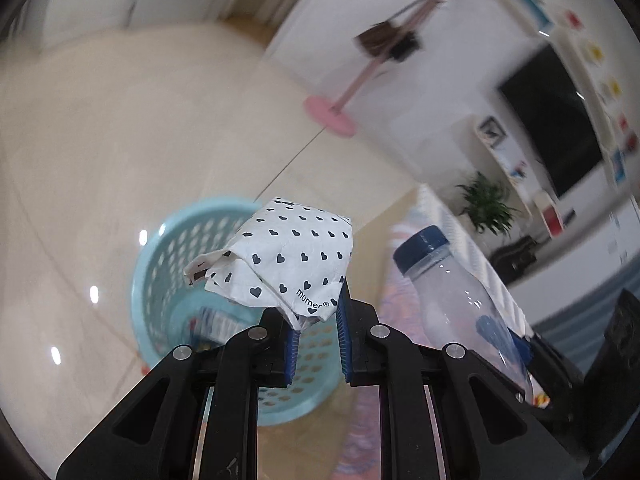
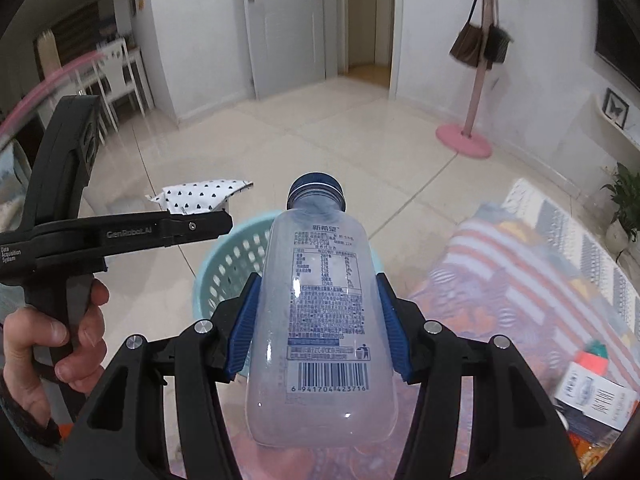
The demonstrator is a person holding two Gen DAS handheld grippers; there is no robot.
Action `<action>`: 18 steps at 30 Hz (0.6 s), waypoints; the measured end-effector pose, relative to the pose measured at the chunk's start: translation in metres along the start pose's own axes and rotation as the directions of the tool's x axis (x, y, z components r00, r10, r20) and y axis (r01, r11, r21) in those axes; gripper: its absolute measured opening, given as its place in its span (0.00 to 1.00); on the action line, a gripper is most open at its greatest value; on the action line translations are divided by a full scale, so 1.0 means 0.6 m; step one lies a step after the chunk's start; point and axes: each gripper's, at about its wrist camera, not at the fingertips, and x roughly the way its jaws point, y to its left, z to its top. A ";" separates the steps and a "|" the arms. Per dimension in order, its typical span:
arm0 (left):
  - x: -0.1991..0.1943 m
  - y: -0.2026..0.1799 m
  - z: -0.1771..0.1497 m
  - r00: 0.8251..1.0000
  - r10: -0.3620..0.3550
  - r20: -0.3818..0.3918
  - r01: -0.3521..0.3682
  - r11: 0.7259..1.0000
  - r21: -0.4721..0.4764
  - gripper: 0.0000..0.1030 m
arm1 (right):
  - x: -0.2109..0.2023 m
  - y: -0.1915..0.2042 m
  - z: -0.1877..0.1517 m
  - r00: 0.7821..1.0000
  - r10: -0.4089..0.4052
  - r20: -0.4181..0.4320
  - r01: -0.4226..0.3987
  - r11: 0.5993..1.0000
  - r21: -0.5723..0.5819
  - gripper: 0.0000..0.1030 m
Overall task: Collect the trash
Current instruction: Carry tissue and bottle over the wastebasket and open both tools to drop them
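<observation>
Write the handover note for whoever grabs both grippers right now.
Left gripper: shut on the heart-print wrapper, held above the light blue basket.
Right gripper: shut on the clear plastic bottle, blue cap on, near the basket's rim.
Done: both items picked up; something already lies in the basket, too blurred to name.
Left: release the wrapper and bottle into the basket. A small carton lies on the patterned mat, possibly next.
</observation>
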 end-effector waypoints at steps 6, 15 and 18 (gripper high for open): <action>0.063 0.046 0.004 0.994 0.052 -0.094 -0.058 0.996 -0.062 0.14 | 0.090 0.007 -0.007 0.993 -0.022 -0.116 0.025 0.999 0.021 0.51; 0.111 0.075 -0.009 0.977 0.110 -0.182 -0.115 0.993 -0.017 0.21 | 0.171 -0.021 -0.032 0.966 -0.007 -0.258 0.041 0.991 0.125 0.52; 0.106 0.078 -0.009 0.981 0.108 -0.164 -0.114 0.993 -0.025 0.48 | 0.165 -0.035 -0.032 0.969 0.019 -0.246 0.025 0.985 0.171 0.53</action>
